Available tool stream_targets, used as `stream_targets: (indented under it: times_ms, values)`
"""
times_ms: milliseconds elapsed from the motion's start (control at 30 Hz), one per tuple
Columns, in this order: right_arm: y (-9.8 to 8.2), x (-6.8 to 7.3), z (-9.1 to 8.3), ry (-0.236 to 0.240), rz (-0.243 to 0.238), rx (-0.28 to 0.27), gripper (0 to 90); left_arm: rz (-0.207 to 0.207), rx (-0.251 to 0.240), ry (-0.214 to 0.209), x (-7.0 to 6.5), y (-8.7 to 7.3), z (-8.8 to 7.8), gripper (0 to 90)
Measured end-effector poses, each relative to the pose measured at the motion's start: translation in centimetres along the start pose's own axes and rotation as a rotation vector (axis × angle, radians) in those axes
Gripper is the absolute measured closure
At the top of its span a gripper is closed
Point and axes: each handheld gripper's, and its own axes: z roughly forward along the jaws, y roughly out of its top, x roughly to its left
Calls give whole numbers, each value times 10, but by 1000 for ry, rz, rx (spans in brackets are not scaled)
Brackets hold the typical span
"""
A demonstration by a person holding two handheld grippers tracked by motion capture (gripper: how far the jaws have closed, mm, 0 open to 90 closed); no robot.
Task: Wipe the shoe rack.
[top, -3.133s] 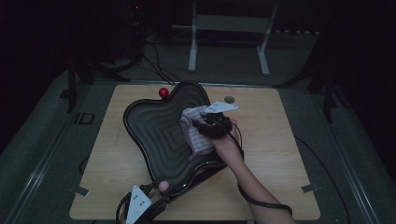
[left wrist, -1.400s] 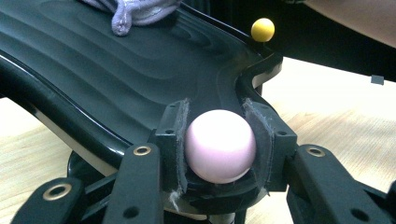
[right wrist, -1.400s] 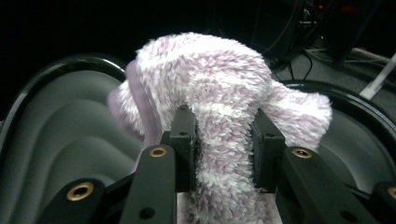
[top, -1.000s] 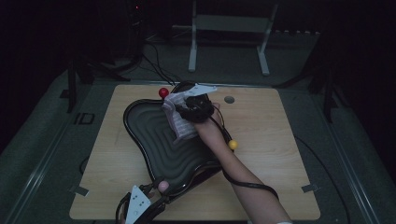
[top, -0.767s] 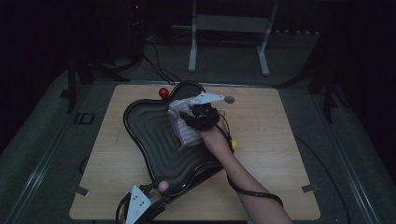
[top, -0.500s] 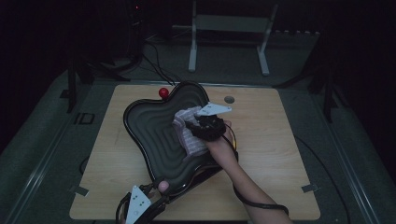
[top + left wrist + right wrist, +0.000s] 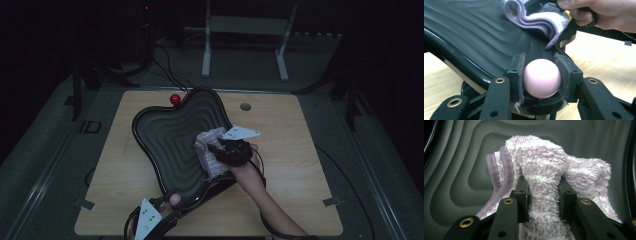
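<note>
A wooden table (image 7: 125,170) carries a large black wavy-ridged tray (image 7: 170,145), whose near end points toward the person. A fluffy lilac-and-white cloth (image 7: 210,152) lies bunched on the tray's right side; the right gripper (image 7: 220,150) has its jaws clamped on a thick fold of it. At the tray's near rim, the left gripper (image 7: 541,75) pinches a pale pink ball (image 7: 542,78). A red ball (image 7: 174,99) sits by the far rim.

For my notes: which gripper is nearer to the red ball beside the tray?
Right. The right gripper is mid-tray; the left gripper is at the tray's near end, farther from the red ball.
</note>
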Motion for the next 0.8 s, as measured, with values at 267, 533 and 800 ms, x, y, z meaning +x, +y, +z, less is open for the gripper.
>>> stream_targets:
  times_ms: [267,533,800]
  values:
    - [-14,3,-11,12,-7,33,676,0,0,0,0,0,0,599]
    - [-29,11,-17,-17,-28,3,676,-3,-2,2,0,0,0,599]
    - [-10,4,-20,29,-1,-54,671,-4,-5,6,-1,-1,0,599]
